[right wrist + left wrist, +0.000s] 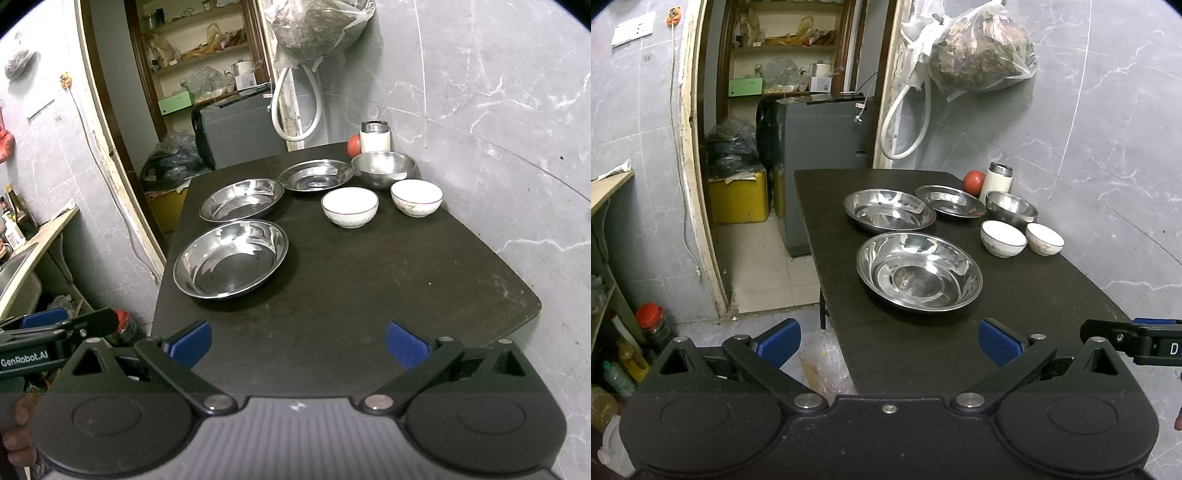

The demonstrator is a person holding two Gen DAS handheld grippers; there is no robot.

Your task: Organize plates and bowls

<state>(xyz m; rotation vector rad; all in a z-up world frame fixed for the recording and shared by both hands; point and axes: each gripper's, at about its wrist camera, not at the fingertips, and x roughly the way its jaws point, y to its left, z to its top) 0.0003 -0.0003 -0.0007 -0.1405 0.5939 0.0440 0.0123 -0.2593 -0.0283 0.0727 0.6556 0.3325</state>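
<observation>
On the dark table [923, 354] [369, 288] lie three steel plates: a near one [919, 275] [231, 257], a middle one [889, 209] [242, 199] and a far one [950, 202] [316, 174]. A steel bowl [1011, 209] [384, 168] stands at the back right. Two white ceramic bowls [1003, 238] [1044, 239] [349, 206] [416, 196] sit in front of it. My left gripper [889, 345] is open over the table's near left edge, empty. My right gripper [299, 345] is open over the near edge, empty. Both are well short of the dishes.
A white flask [996, 181] [375, 136] and a red round object [973, 182] [354, 145] stand at the far corner by the grey wall. A doorway [775, 184] with shelves opens on the left. Bottles [652, 321] stand on the floor.
</observation>
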